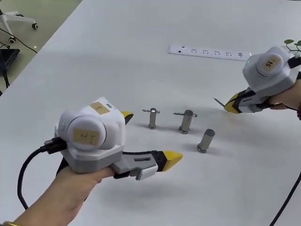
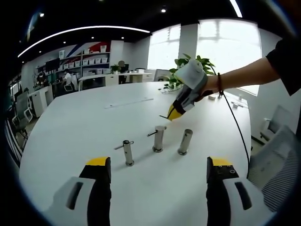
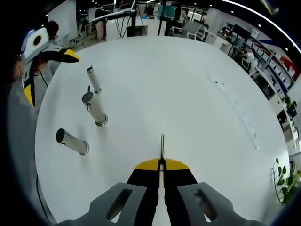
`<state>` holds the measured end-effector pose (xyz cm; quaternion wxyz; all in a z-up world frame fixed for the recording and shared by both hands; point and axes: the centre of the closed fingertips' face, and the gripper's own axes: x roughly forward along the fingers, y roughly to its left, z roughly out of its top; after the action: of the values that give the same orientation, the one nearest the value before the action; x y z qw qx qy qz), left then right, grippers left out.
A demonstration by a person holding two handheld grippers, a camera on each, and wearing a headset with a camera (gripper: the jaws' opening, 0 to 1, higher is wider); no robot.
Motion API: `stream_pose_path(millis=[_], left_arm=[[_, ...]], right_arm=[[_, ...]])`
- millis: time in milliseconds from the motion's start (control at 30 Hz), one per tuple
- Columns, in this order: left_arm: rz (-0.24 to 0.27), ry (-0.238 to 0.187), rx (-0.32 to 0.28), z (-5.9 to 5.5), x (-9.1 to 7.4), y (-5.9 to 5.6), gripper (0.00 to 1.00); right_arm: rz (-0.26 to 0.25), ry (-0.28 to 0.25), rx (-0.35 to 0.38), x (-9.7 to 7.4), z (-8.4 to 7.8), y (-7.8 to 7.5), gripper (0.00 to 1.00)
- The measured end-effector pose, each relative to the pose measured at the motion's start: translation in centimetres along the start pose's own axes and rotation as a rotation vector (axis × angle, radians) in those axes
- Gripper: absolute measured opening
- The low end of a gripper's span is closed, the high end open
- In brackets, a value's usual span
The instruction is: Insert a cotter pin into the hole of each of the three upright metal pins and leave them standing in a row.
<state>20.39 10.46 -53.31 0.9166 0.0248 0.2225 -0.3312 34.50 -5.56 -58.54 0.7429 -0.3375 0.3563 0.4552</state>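
Three upright metal pins stand in a row on the white table (image 1: 94, 56). The left pin (image 1: 152, 117) and the middle pin (image 1: 186, 121) each carry a cotter pin through the top. The right pin (image 1: 205, 140) is bare; it is also the nearest pin (image 3: 71, 141) in the right gripper view. My left gripper (image 1: 149, 136) is open, in front of the row, with nothing between its yellow-tipped fingers (image 2: 99, 162). My right gripper (image 1: 233, 104) hovers to the right of the pins, shut on a thin cotter pin (image 3: 162, 146) that sticks out past its tips.
A white power strip (image 1: 209, 52) lies on the table behind the pins. A potted plant (image 1: 294, 44) stands at the far right edge. An office chair (image 1: 16, 20) is on the floor beyond the table's left edge.
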Motion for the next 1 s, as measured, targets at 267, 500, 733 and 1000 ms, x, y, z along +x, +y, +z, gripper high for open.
stream_pose_path(millis=[267, 500, 733, 1000], left_arm=[[-0.014, -0.01, -0.032, 0.2, -0.3, -0.2, 0.76], [-0.036, -0.009, -0.031, 0.7, -0.2, -0.9, 0.72], [-0.062, -0.025, -0.045, 1.8, -0.2, -1.2, 0.6], [-0.099, -0.072, -0.123, 3.2, -0.4, -1.5, 0.48]], right_arm=[[-0.009, -0.085, -0.056, -3.2, 2.3, 2.1, 0.0], [0.009, -0.164, -0.089, -5.0, 4.2, 4.5, 0.0], [0.04, -0.226, -0.107, -5.8, 5.3, 7.0, 0.0], [0.071, -0.253, -0.158, -6.5, 5.9, 9.6, 0.0]])
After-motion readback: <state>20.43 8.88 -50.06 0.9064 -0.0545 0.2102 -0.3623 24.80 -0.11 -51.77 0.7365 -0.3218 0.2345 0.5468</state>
